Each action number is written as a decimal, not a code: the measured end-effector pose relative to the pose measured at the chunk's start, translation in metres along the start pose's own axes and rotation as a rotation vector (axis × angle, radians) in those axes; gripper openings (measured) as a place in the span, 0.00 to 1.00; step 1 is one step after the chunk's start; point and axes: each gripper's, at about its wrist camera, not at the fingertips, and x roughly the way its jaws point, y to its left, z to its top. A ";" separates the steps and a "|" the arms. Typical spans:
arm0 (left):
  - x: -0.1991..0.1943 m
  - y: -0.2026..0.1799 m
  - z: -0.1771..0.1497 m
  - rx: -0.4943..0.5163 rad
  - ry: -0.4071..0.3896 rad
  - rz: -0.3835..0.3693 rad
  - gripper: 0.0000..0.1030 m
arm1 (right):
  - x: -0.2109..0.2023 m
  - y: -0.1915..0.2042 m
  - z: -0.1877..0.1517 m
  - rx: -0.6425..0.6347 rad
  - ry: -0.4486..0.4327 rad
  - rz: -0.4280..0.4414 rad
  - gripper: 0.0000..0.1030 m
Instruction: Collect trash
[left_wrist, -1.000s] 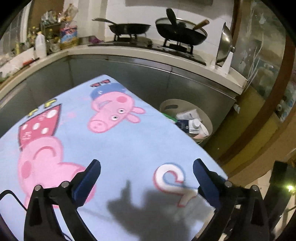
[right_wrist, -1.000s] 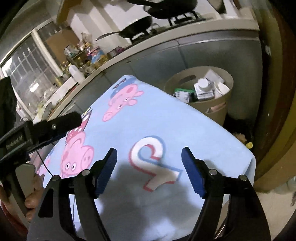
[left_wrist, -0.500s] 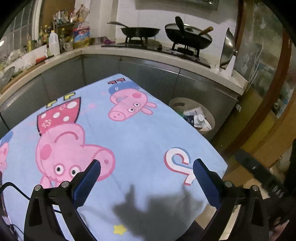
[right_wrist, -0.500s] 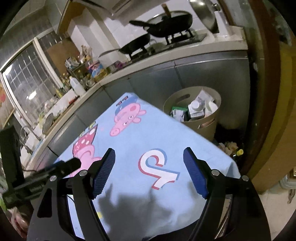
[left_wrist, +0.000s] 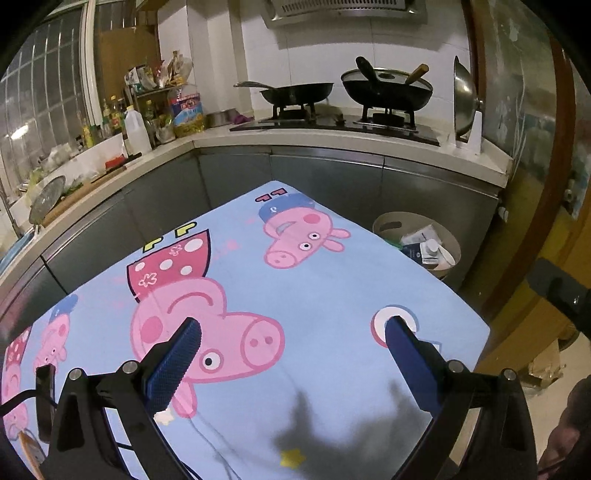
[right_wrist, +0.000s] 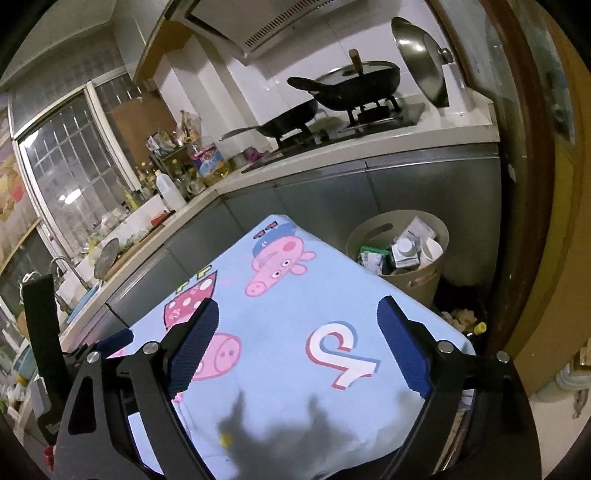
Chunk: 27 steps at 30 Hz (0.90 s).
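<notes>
grey cabinet fronts run under a pale kitchen worktop (left_wrist: 332, 142) that bends round the corner, with a stove (left_wrist: 336, 123) on it carrying two dark woks (left_wrist: 386, 88), and a steel lid (left_wrist: 463, 96) propped upright at its right end. bottles and an oil jug (left_wrist: 186, 110) crowd the corner by the barred window.

in front of me is the counter (left_wrist: 332, 295), covered by a light blue cloth printed with pink cartoon pigs and a red and white letter shape near the right edge. nothing lies loose on the cloth that i can see; only dark shadows fall across its near part.

my left tool (left_wrist: 291, 365) hangs above the cloth with its blue pads spread wide and nothing between them. my right tool (right_wrist: 297, 347) is also over the cloth, its jaws having just been opening; they now stand wide apart, with nothing between them either. from the right wrist view the black frame of the left tool shows at the left edge.

the trash sits in the beige bin (right_wrist: 373, 230) on the floor, just beyond the far right corner of the counter and against the cabinets. it holds cartons (right_wrist: 404, 251), a white cup (right_wrist: 432, 251) and a green packet (right_wrist: 373, 253), piled close to the rim. the left wrist view shows the same bin (left_wrist: 391, 221) partly hidden behind the counter's edge. a few small scraps (right_wrist: 463, 317) lie on the floor beside the bin, too small to make out.
</notes>
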 end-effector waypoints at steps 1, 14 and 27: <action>-0.001 0.001 0.000 -0.005 -0.001 -0.001 0.96 | -0.001 0.002 0.000 0.000 -0.003 0.001 0.85; -0.005 0.002 -0.002 0.012 0.024 -0.024 0.96 | -0.007 -0.002 0.003 0.058 -0.052 -0.089 0.94; -0.011 0.008 -0.005 -0.011 0.022 -0.022 0.96 | -0.007 0.000 0.002 0.054 -0.060 -0.098 0.94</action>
